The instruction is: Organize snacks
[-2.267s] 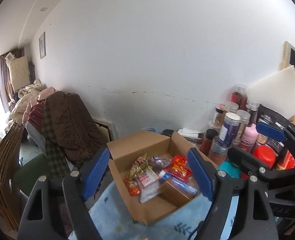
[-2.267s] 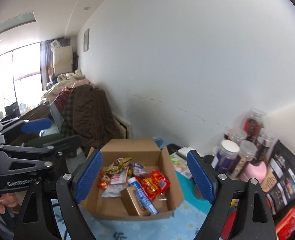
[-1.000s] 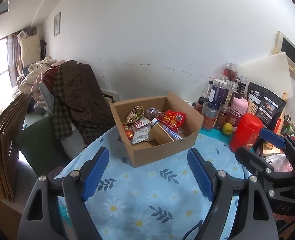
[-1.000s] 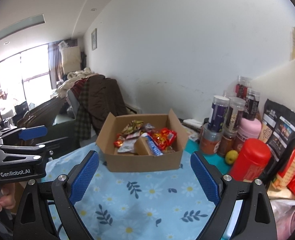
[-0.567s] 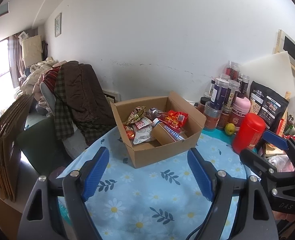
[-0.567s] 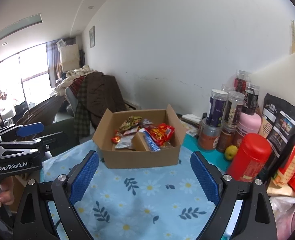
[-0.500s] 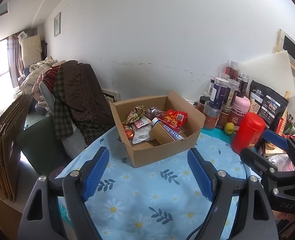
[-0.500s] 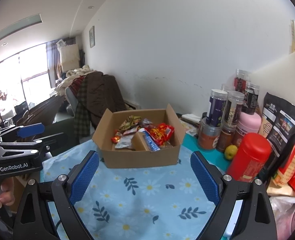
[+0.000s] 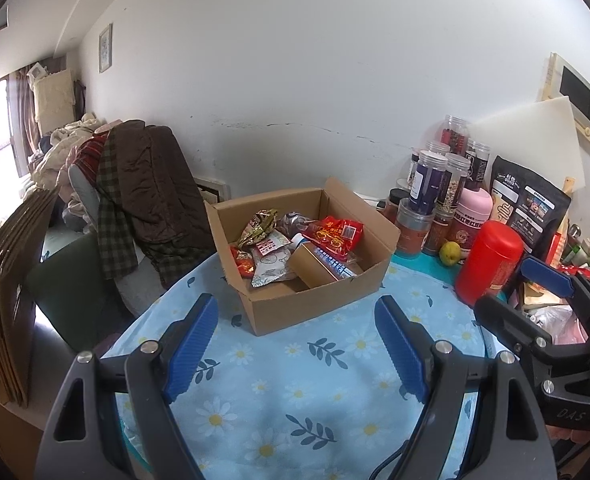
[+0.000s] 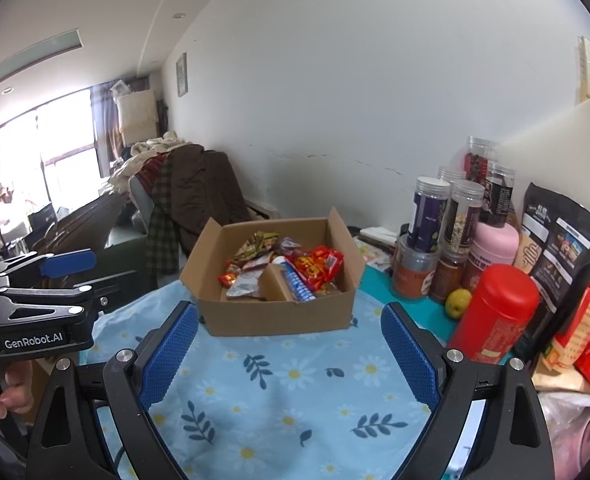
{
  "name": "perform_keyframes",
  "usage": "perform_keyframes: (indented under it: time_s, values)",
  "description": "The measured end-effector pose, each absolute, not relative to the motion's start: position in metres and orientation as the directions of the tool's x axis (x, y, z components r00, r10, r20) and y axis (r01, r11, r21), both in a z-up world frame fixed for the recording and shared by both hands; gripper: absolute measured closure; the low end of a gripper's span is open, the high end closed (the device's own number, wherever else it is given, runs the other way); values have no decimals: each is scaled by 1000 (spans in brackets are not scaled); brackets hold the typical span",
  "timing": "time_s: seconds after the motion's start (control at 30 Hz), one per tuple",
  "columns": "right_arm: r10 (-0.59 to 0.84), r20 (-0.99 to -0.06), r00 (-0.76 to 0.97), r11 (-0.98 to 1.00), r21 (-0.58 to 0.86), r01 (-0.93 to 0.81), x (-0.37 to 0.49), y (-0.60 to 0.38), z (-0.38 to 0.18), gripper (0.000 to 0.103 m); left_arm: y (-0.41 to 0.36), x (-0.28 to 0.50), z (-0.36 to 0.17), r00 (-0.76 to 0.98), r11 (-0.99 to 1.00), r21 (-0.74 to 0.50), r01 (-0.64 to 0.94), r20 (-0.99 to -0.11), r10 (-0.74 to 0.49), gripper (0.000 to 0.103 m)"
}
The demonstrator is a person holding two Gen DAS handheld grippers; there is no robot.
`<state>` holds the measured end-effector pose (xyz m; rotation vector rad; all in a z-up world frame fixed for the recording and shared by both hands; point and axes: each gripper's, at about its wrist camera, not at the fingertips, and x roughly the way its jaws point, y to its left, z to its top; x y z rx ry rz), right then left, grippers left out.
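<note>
An open cardboard box stands on the blue daisy-print tablecloth. Inside lie several snack packets, among them a red bag, a green-gold packet, a white packet and a small brown carton. My left gripper hangs open over the cloth, short of the box, nothing between its blue pads. My right gripper is also open and empty, just in front of the box. Each gripper shows at the other view's edge.
Right of the box stand a red canister, a pink bottle, clear jars, a small yellow-green fruit and a black pouch. A chair draped with clothes and flat cartons stand left of the table.
Both views pulled back from the box between the oldest frames and a second ago. Since then neither gripper has visibly moved, and both jaws stay equally wide.
</note>
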<state>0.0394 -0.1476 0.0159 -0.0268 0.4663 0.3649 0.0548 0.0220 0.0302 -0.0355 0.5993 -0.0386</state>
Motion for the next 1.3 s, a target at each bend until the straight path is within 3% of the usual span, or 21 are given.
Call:
perform_keyframes:
  time_s: [1.3]
  values:
    - [297,-473,829,947,34,-320,43,-150,10,9,17,61,27,801,1000,1,15,-599,-11,22]
